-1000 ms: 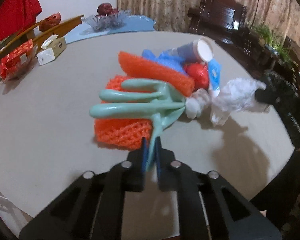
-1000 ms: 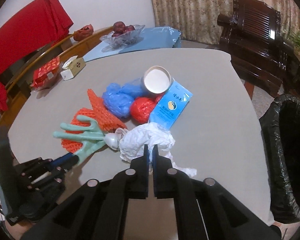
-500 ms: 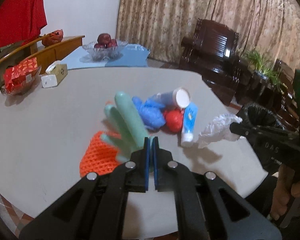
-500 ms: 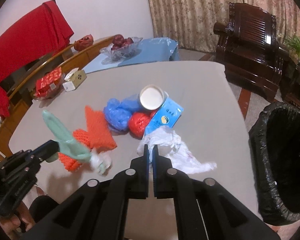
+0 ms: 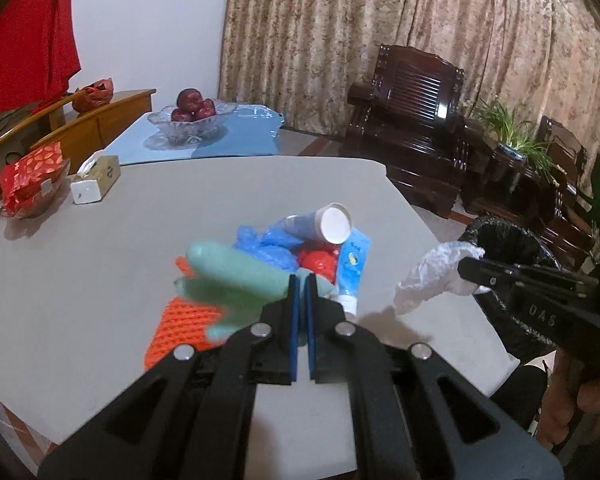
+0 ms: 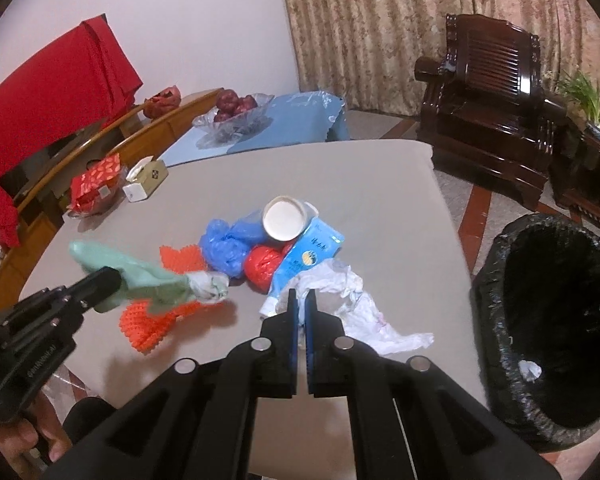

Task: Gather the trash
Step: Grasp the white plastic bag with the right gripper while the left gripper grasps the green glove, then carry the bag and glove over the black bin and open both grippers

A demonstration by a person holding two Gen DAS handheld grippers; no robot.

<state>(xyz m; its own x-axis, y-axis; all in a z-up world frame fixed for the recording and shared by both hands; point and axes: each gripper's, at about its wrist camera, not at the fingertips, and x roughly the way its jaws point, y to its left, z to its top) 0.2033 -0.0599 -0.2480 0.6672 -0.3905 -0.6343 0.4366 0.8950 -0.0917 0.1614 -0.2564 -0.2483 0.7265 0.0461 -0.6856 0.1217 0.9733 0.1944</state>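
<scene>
over the grey table [image 5: 100,280], left gripper [image 5: 300,280] clenched on green rubber glove [image 5: 236,280], lifted clear of orange mesh [image 5: 180,324]. right gripper [image 6: 300,296] pinches white plastic bag [image 6: 364,312], also off the table. only right wrist view shows inside the black-lined bin [image 6: 560,320], just beside the table edge. blue bag [image 6: 224,244], cup [image 6: 284,220], red wad [image 6: 264,264] lie clustered mid-table.
</scene>
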